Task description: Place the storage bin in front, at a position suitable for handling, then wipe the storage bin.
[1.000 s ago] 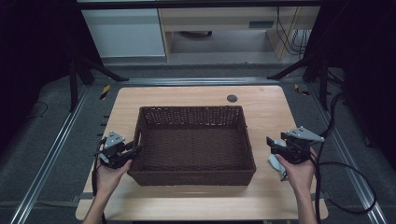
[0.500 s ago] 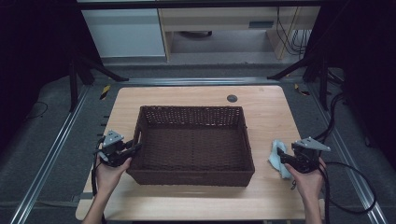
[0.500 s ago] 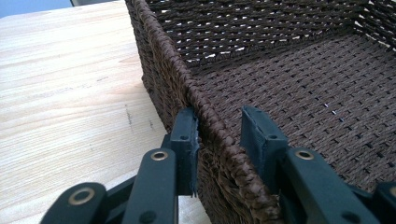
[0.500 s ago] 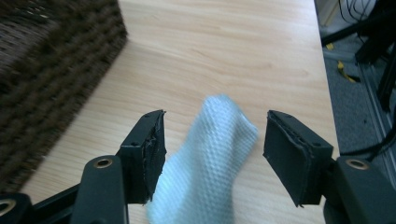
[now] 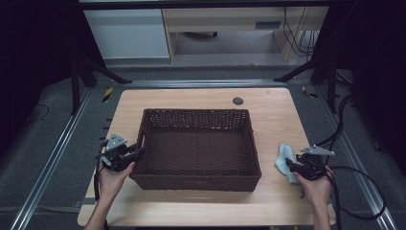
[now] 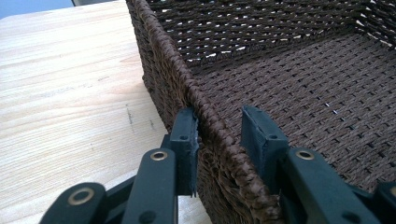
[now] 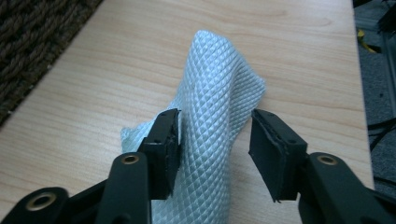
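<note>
A dark brown wicker basket (image 5: 196,183) stands empty in the middle of the wooden table (image 5: 268,100). My left gripper (image 5: 139,152) straddles its left wall; in the left gripper view the jaws (image 6: 219,126) sit either side of the braided rim (image 6: 159,42), the outer pad against the weave. To the right of the basket lies a crumpled pale blue cloth (image 5: 284,155). My right gripper (image 5: 288,165) is low over it. Its jaws have just been closing, and a raised fold of the cloth (image 7: 219,70) stands between them (image 7: 215,123). One pad touches the fold; the other is still apart from it.
A round dark cable port (image 5: 238,101) is set into the table behind the basket. Black cables (image 5: 354,191) trail off the table's right edge from the right gripper. Metal rails run along both sides of the table, with cabinets beyond the far end.
My right gripper has dropped down and back toward the near edge onto the cloth, and its jaws have narrowed around the fold. The left gripper and basket have not moved.
</note>
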